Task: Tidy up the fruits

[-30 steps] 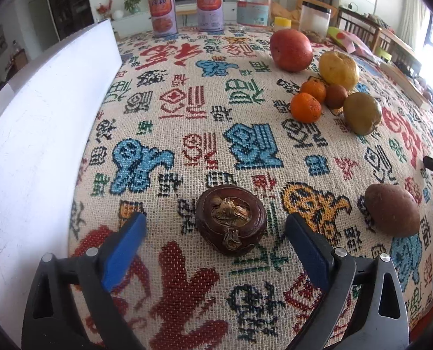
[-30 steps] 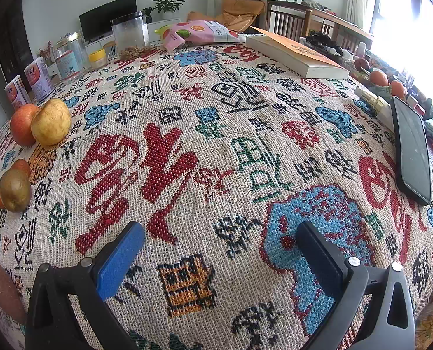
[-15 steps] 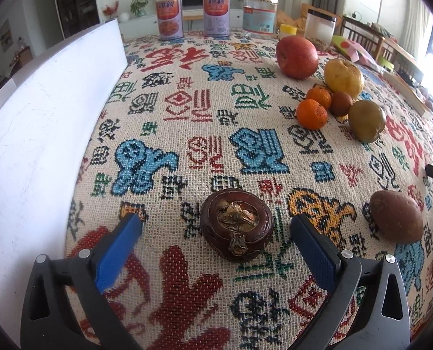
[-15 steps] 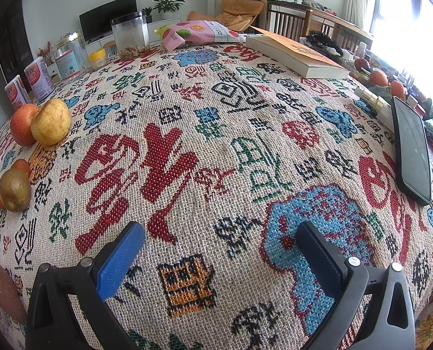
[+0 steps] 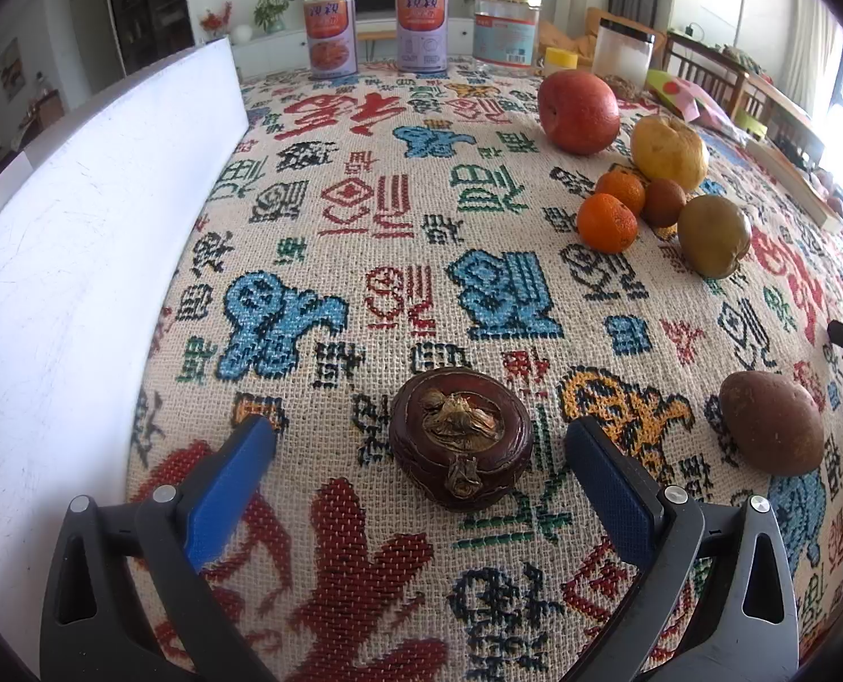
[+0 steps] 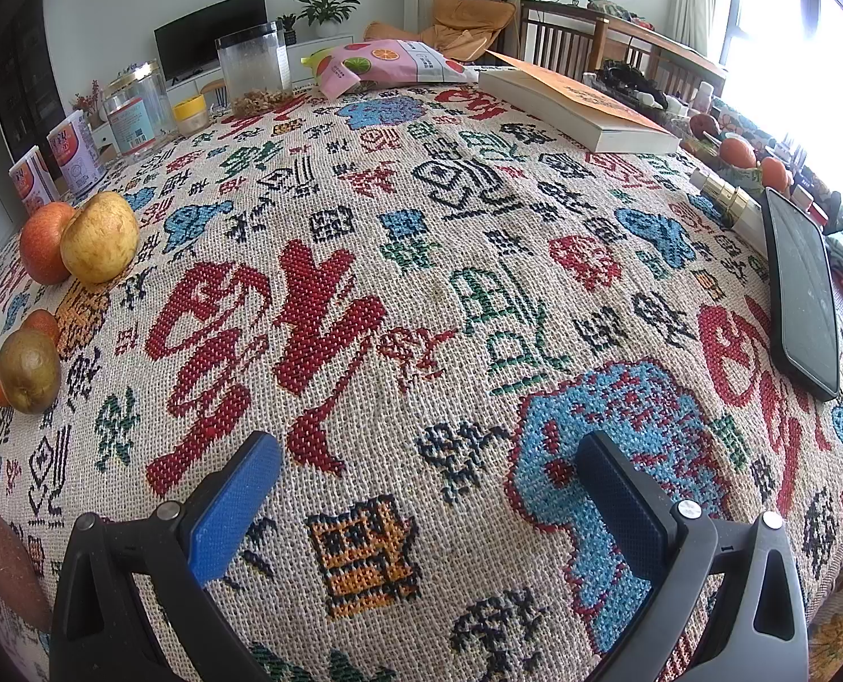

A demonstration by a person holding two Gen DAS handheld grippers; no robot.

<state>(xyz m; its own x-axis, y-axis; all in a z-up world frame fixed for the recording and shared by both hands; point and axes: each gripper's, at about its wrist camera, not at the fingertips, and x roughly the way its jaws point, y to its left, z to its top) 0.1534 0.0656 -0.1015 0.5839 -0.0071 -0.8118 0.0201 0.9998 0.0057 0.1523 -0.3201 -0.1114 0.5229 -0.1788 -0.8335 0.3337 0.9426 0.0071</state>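
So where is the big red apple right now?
In the left wrist view the red apple sits far back on the right of the tablecloth, just behind the yellow pear.

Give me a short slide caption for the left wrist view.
Open left tool flanks a mangosteen on the patterned cloth, other fruits grouped beyond at right.
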